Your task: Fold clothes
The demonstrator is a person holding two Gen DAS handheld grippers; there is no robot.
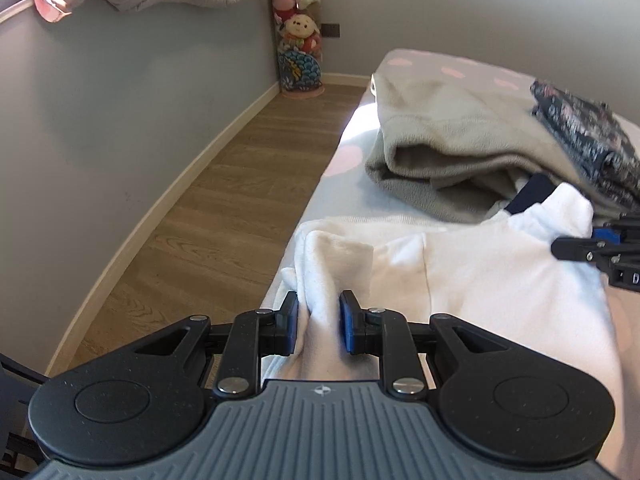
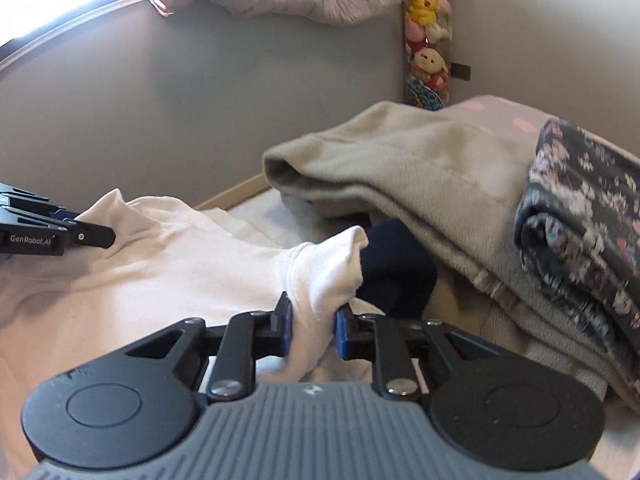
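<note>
A white garment [image 1: 480, 280] lies spread on the bed, with a dark blue patch [image 2: 396, 268] showing at its far end. My left gripper [image 1: 319, 326] is shut on a bunched fold of the white garment near the bed's left edge. In the right wrist view my right gripper [image 2: 312, 326] is shut on another bunched end of the white garment [image 2: 160, 264], next to the dark blue patch. Each gripper shows in the other's view: the right one [image 1: 600, 248] at the right edge, the left one [image 2: 60, 228] at the left edge.
A folded beige fleece [image 1: 452, 152] and a dark floral garment [image 1: 588, 140] lie farther along the bed [image 1: 344, 160]. Left of the bed are a wooden floor [image 1: 224, 208] and a grey wall. A column of plush toys [image 1: 298, 28] stands in the corner.
</note>
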